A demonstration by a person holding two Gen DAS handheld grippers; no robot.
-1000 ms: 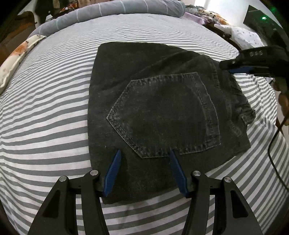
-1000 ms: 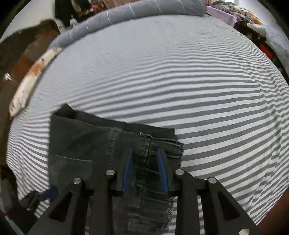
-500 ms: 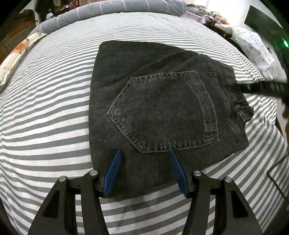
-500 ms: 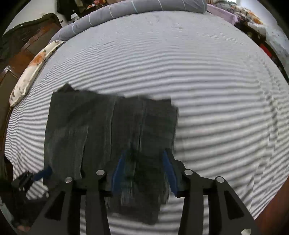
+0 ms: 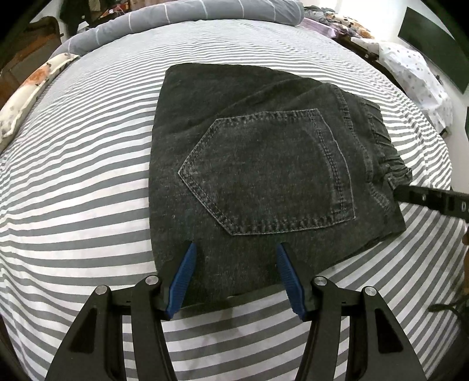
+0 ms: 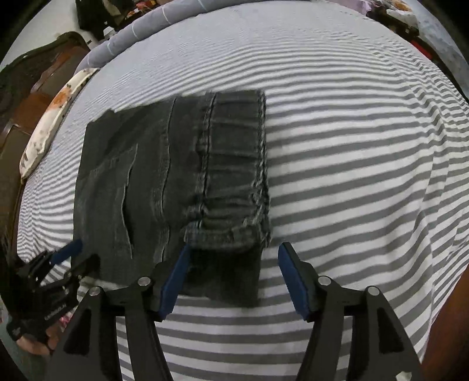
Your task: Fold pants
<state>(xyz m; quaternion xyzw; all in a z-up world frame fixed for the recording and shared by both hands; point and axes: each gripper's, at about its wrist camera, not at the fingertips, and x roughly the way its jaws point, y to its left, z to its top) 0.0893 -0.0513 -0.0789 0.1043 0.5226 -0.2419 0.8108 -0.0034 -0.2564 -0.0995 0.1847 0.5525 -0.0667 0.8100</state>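
Dark grey denim pants (image 5: 263,175) lie folded into a compact rectangle on the striped bed (image 5: 73,190), back pocket (image 5: 263,170) up and waistband at the right. My left gripper (image 5: 234,249) is open and empty, its blue fingers over the fold's near edge. My right gripper (image 6: 233,249) is open and empty at the waistband end (image 6: 234,175) of the pants (image 6: 164,175). The right gripper's black body (image 5: 433,199) shows at the right edge of the left wrist view. The left gripper (image 6: 58,263) shows at the lower left of the right wrist view.
A rolled grey blanket (image 5: 190,17) lies along the far side of the bed. A floral pillow (image 5: 26,96) sits at the far left. A white dotted cloth (image 5: 416,67) and clutter lie off the right side. A dark wooden headboard (image 6: 38,73) stands at the left.
My right gripper opened wider and pulled back off the waistband toward the near edge. The left gripper stayed open in place. The pants lie flat and still.
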